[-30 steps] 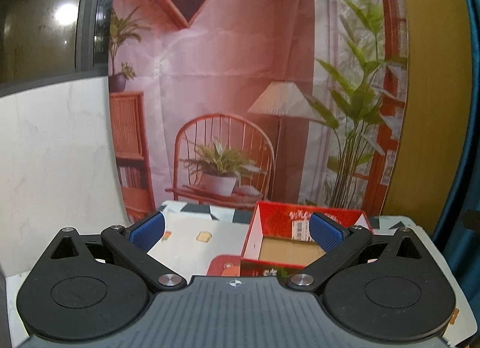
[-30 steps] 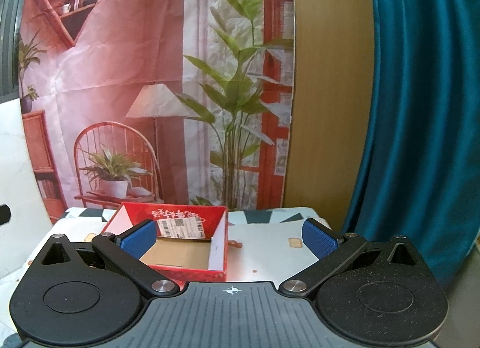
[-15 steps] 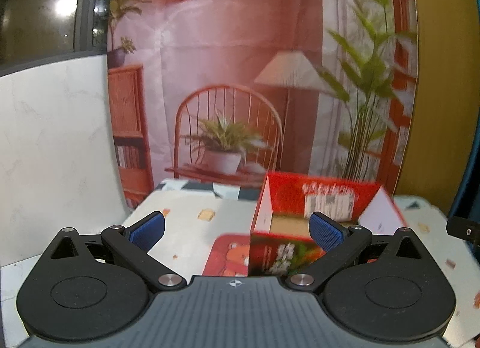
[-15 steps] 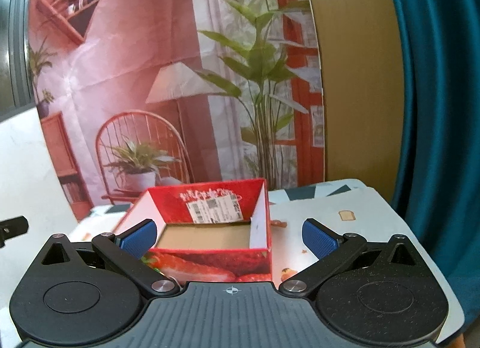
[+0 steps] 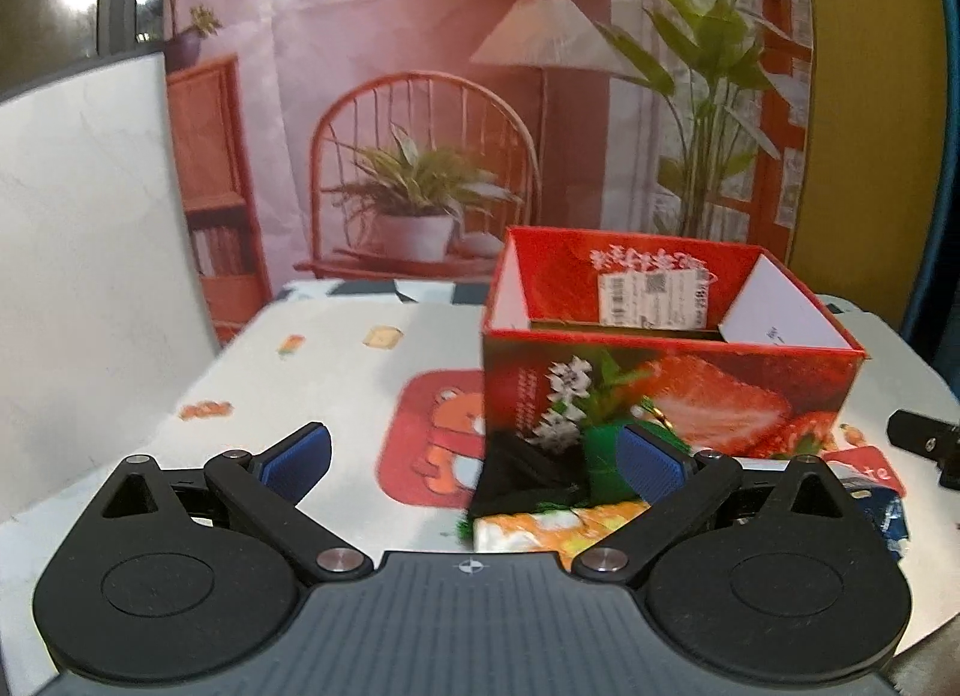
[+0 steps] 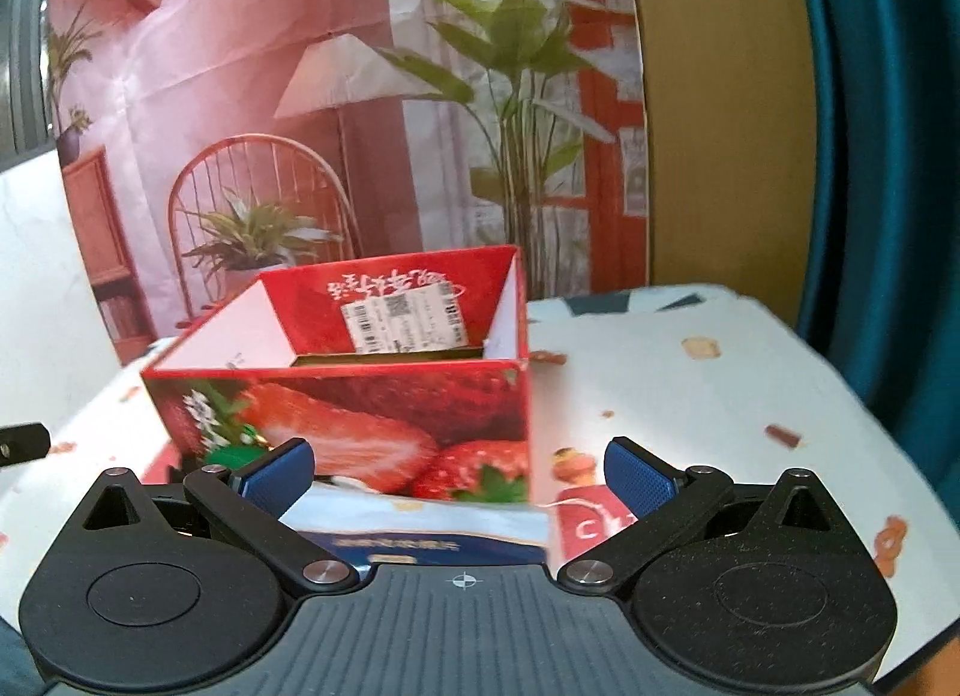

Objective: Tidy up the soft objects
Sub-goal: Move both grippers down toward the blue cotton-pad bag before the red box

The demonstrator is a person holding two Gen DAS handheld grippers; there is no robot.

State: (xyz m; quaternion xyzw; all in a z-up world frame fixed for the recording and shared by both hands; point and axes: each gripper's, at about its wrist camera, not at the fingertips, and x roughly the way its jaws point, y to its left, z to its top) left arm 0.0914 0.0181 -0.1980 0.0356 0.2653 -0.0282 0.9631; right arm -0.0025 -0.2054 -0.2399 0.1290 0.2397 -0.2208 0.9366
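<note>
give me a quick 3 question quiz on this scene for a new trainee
1. True or false: the left gripper is shut on an item.
2. What fruit is printed on the red box?
A. oranges
B. strawberries
C. grapes
3. Fill in: the blue and white packet lies on the table in front of the box, between the open fingers of the ____ gripper.

Key: 1 false; 2 B; 3 right

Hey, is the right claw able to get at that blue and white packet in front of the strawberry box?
Probably yes: the right claw is open, and the packet lies between its fingers, nothing covering it.
</note>
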